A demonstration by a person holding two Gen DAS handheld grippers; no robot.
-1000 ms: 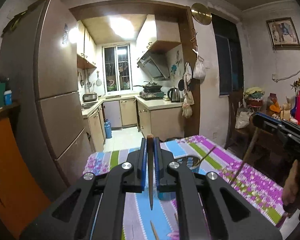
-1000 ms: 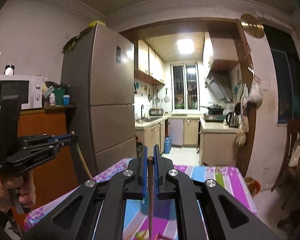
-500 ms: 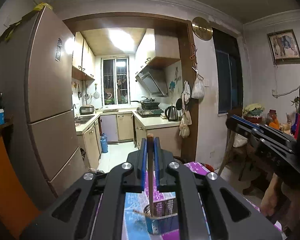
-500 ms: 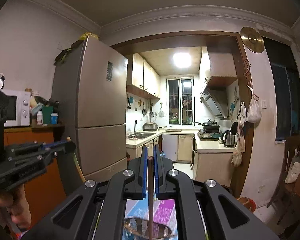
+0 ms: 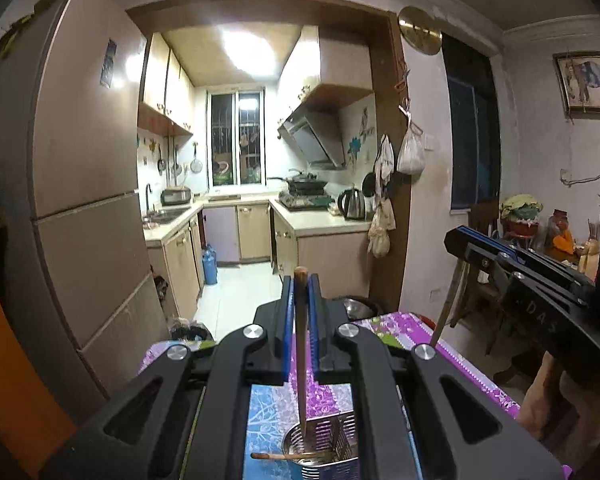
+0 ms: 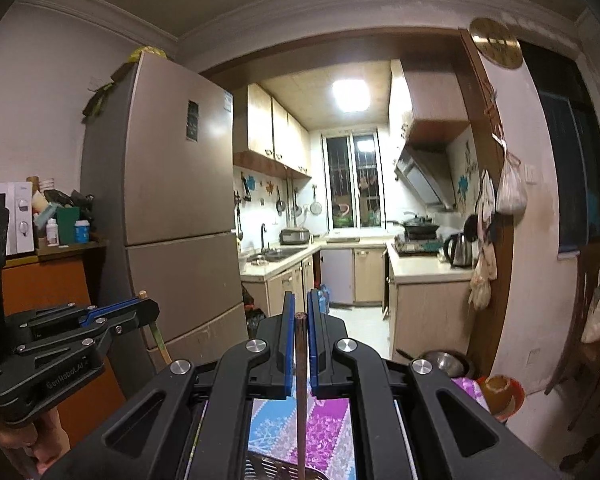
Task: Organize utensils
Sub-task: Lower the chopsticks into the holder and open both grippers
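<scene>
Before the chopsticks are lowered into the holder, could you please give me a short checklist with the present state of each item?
1. Left hand-held gripper shut on its chopstick: ok.
2. Right hand-held gripper shut on its chopstick: ok.
3. Left chopstick's tip over the metal utensil holder: ok, it hangs at the mouth.
4. Holder mouth free: not ok, another chopstick lies across the rim.
5. Right chopstick's tip over the holder: cannot tell, the picture cuts it off.
6. Holder upright on the floral tablecloth: ok.
</scene>
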